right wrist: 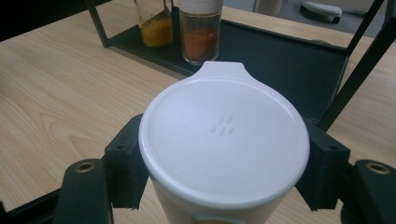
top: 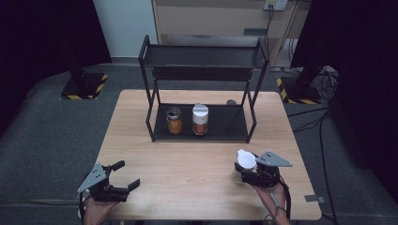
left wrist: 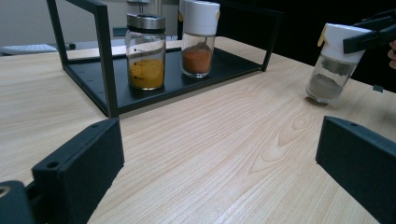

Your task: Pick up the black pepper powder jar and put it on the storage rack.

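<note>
My right gripper is shut on a clear spice jar with a white lid at the front right of the wooden table. In the right gripper view the lid sits between both black pads. The left gripper view shows this jar tilted, with dark powder inside and its base at the tabletop. My left gripper is open over the front left of the table, and nothing lies between its jaws.
A black two-tier rack stands at the back middle of the table. On its lower shelf are a silver-lidded jar of yellow spice and a white-lidded jar of red spice. Bare wood lies between rack and grippers.
</note>
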The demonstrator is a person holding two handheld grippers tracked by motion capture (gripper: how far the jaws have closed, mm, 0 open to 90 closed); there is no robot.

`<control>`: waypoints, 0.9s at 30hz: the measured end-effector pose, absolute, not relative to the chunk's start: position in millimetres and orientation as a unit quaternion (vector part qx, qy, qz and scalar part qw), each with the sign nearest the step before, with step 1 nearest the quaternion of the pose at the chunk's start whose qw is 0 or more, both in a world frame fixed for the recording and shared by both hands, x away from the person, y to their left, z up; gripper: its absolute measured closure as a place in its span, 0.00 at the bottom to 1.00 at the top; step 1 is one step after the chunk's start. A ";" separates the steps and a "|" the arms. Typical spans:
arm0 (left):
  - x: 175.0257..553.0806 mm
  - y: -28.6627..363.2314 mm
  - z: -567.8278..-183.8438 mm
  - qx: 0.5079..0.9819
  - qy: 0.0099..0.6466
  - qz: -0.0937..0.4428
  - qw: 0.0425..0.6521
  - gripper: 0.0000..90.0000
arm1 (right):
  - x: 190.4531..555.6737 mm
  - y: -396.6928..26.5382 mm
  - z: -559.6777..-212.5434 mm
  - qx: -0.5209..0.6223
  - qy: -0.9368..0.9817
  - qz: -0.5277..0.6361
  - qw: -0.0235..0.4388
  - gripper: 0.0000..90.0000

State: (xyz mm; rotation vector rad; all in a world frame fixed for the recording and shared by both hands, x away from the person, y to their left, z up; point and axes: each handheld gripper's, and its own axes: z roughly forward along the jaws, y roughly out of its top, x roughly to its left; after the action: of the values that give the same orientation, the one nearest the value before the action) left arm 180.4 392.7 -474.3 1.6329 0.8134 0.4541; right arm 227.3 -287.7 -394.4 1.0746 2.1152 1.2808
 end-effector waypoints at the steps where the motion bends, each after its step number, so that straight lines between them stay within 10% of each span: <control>1: 180.4 392.8 -474.4 0.701 0.350 0.195 0.590 0.00 | 227.6 -287.6 -392.7 0.387 0.766 0.463 0.221 0.34; 27: 180.7 393.2 -474.9 0.700 0.351 0.194 0.591 0.00 | 257.9 -273.8 -335.7 0.377 0.771 0.463 0.222 0.34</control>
State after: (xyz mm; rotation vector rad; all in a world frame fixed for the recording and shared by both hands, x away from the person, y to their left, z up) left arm 180.7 393.2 -474.9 1.6279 0.8161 0.4505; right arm 257.9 -273.8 -335.7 1.0415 2.1287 1.2788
